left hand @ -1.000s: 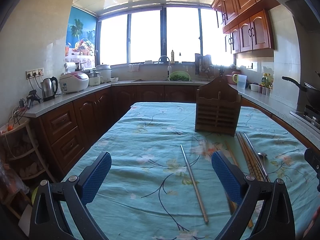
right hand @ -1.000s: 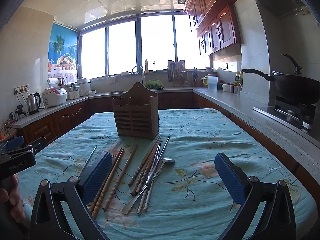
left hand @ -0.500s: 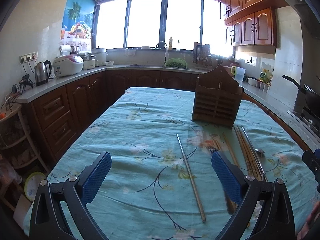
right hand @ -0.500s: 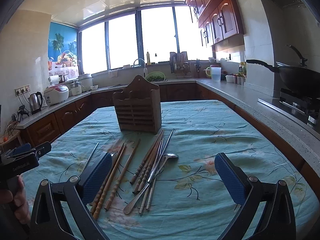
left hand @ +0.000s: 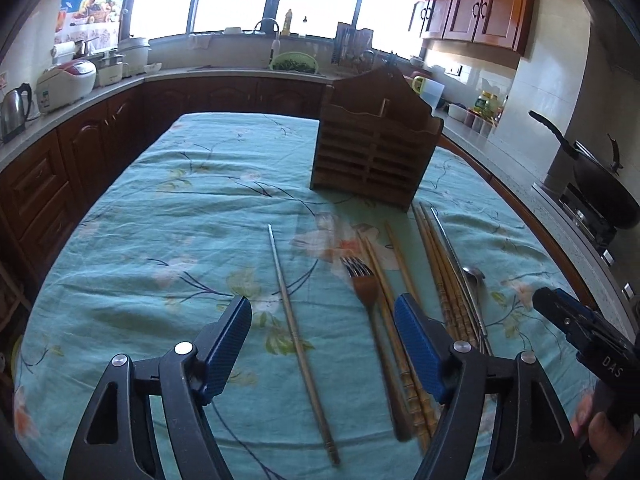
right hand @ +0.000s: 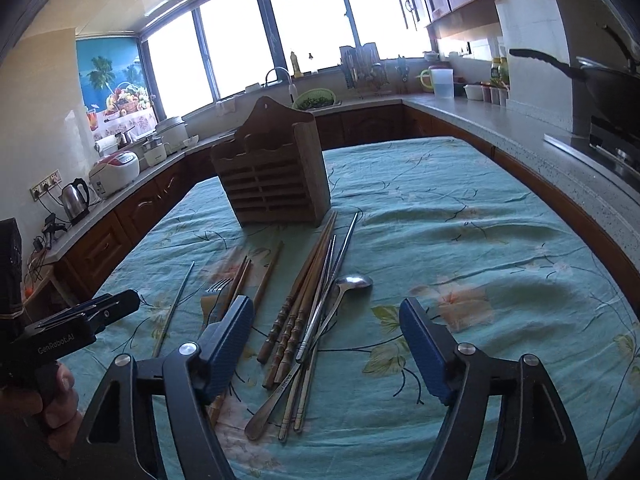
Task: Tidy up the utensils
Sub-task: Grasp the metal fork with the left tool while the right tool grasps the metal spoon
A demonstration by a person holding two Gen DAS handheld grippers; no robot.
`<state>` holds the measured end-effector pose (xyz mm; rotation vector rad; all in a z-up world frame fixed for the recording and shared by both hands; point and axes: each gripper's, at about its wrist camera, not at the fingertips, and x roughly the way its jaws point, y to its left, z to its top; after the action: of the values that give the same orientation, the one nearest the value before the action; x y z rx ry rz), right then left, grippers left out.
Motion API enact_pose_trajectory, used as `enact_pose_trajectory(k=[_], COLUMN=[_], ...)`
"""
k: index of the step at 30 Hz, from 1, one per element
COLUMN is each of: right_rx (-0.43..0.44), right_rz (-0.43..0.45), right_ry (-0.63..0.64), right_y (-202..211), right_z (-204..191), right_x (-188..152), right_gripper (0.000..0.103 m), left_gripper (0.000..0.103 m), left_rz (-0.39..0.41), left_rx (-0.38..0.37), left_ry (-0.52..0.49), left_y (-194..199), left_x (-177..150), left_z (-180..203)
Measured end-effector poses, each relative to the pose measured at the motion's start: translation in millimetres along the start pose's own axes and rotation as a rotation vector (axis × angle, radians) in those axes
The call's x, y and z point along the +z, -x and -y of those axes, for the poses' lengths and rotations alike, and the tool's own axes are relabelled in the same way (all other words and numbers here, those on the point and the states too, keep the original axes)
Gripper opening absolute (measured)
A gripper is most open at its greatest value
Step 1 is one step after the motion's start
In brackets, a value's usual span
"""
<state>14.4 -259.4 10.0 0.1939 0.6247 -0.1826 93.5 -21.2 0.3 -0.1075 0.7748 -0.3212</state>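
Utensils lengthwise toward wooden holder

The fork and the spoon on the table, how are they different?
The fork has prongs and a brownish handle; the spoon has a round bowl and is shiny silver all over. The fork lies left of the wooden chopsticks; the spoon lies right, across them. Both lie flat on the tablecloth.
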Motion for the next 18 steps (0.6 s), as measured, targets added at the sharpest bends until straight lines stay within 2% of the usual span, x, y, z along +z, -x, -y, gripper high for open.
enact_pose_trajectory(k=[4,10,16,18], right_rx=[0.039,0.098,0.131,0.139], right_rz=[-0.094,-0.184,-0.254,-0.278], right_ry=[-0.069,-0.137,-0.177,-0.183], right_y=[-24,-50,-70,-76], right_z=[13,25,33,34], right_x=[3,7,10,8], right_gripper=[0.053,0.038,0.031,0.028], left_gripper=[0.063,0.043,0.034,0.031], left_rz=[-0.082,-0.196,-0.274,-0.275], left_rx=[-0.048,-0.111,-0.162,-0.163], left_ry=[-0.003,0.027,0.054,0.047], left_y=[-25,-61,-98,-103], left_x=[12,29,42,46], left_z=[1,-8,-10,-10])
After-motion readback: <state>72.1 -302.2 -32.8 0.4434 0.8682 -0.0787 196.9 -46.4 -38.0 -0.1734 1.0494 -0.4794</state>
